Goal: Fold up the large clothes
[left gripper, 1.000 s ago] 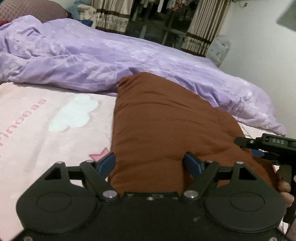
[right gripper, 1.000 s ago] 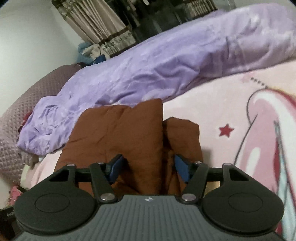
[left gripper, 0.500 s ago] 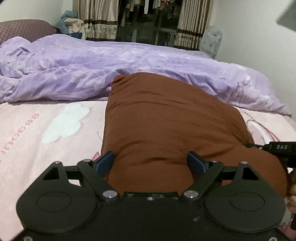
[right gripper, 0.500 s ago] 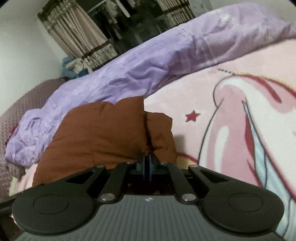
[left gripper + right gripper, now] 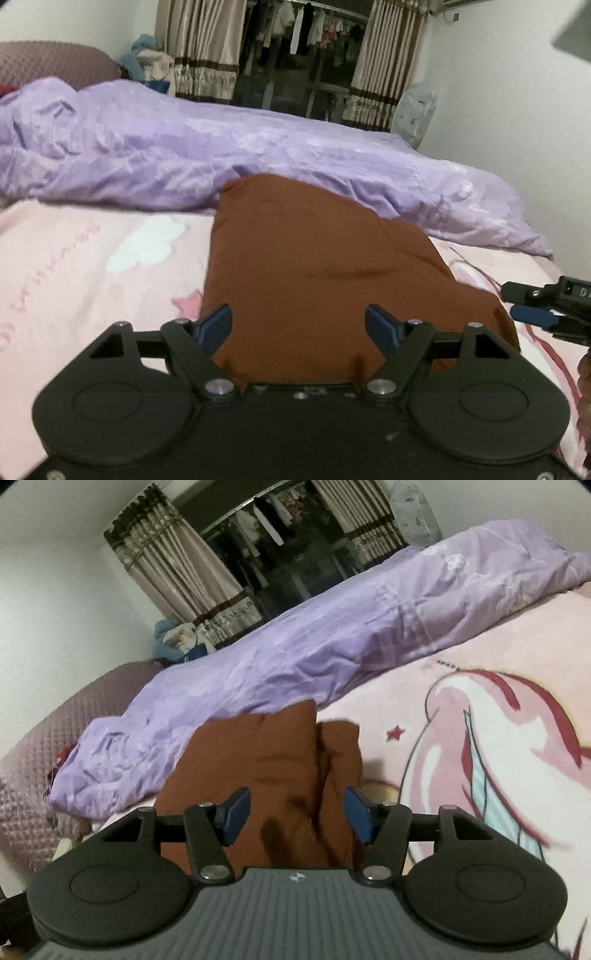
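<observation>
Garment: a brown garment [image 5: 317, 273], folded into a thick bundle, lies on the pink printed blanket [image 5: 92, 266] that covers the bed; its far end touches the rumpled purple duvet [image 5: 177, 155].

Garment, right wrist view: the same brown garment [image 5: 266, 760] shows a dark crease running lengthwise, with a narrower fold lying to the right of it.

Left gripper: the left gripper [image 5: 298, 325] has its jaws spread wide, and they have just been closing a little. The blue pads [image 5: 216, 325] stand apart from each other, the left one at the garment's near left edge and the right one over the cloth. The cloth fills the view between them, but the pads do not press on it and nothing is held.

Right gripper: the right gripper [image 5: 297, 814] has its jaws apart, having just been opening. Its blue pads [image 5: 236, 814] frame the near end of the garment, with the crease lying between them closer to the right pad. The pads do not pinch the cloth, so it has hold of nothing.

Right gripper, left wrist view: one blue fingertip and part of the black frame of the right gripper [image 5: 535, 314] show at the right edge, just beside the garment's near right corner. Whether it touches the cloth there cannot be told.

Hand: part of a hand [image 5: 583, 373] shows at the right edge below that frame.

Surroundings: striped curtains [image 5: 199, 48] hang behind the bed, and a quilted headboard [image 5: 44, 746] stands at the duvet's end.
</observation>
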Tool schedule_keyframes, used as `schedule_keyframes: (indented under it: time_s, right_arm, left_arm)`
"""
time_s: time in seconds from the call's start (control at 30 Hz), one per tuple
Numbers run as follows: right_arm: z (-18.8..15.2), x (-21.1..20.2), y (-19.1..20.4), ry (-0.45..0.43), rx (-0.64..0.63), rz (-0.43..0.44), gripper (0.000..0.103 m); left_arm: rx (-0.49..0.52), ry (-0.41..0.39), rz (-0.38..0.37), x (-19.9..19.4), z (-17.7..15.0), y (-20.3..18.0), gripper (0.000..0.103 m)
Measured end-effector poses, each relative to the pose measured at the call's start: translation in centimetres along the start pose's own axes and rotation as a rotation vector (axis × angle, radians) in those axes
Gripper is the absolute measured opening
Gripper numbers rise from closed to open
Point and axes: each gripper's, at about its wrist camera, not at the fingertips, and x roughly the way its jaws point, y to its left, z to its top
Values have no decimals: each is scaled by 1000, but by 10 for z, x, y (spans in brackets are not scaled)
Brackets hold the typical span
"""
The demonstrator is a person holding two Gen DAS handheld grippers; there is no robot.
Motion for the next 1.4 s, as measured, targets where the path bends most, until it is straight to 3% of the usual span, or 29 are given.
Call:
schedule_keyframes:
  time_s: [0.07, 0.13, 0.17, 0.2, 0.27, 0.4, 0.57, 0.73, 0.83, 0.93, 1.03, 1.17, 1.27, 1.4]
  right_arm:
    - [-7, 6, 4, 21, -23, -17, 68]
    - [-14, 15, 8, 41, -60, -54, 47]
    - [-17, 19, 11, 47, -88, -58, 25]
    - [-19, 22, 14, 59, -108, -56, 16]
    - [-18, 20, 22, 54, -136, -64, 13]
    - [-4, 5, 35, -28, -179, -52, 12]
    - [-26, 50, 6, 72, -195, -114, 14]
    - [-36, 48, 4, 51, -191, -109, 16]
    - [-29, 39, 11, 49, -212, -123, 23]
    - [-16, 17, 28, -19, -232, -147, 41]
    - [-6, -3, 53, -100, -296, -153, 44]
    - [-3, 4, 72, -42, -333, -75, 44]
    - [-13, 29, 70, 18, -338, -128, 36]
    - [-34, 59, 57, 85, -342, -179, 31]
  left_arm:
    - [-8, 39, -7, 7, -8, -2, 76]
    - [-20, 90, -17, 18, -16, -2, 75]
    - [-18, 100, -10, 22, -19, -3, 75]
    - [-9, 108, -3, 26, -21, -2, 76]
    - [1, 106, 6, 27, -23, -5, 76]
    - [14, 99, -21, 26, -17, -4, 77]
    - [55, 118, -17, 40, -31, -2, 81]
    - [99, 100, 6, 43, -38, -10, 83]
    - [78, 100, 0, 35, -29, -10, 81]
    - [45, 71, -2, 20, -13, -8, 80]
    - [-7, 28, 1, 13, 8, -3, 80]
    - [-20, 49, 16, 29, 20, -1, 79]
    - [-17, 107, 17, 48, 13, -3, 77]
    - [24, 100, 36, 57, -4, -6, 79]
